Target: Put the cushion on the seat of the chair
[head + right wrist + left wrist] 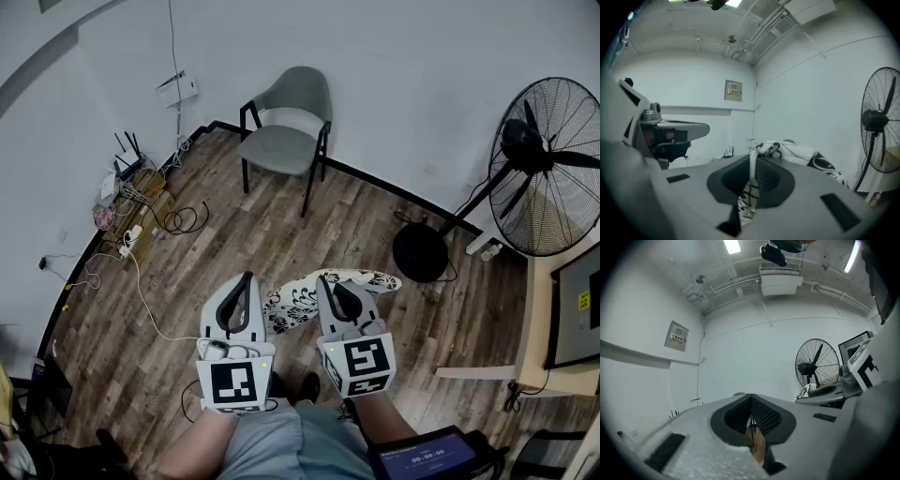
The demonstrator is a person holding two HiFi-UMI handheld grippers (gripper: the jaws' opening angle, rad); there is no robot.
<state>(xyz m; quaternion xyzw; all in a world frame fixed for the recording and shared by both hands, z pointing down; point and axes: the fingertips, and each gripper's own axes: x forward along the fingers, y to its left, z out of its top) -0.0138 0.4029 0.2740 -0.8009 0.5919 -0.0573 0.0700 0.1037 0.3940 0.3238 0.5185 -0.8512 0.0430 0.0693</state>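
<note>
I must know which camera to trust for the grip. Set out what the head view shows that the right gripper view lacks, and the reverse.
Head view only: the bare grey seat of the chair, and the wooden floor lying between it and the cushion. Right gripper view only: a fold of the cushion pinched between the shut jaws of the right gripper, and a wall sign. Both: the patterned cushion, the standing fan and the left gripper alongside.
</note>
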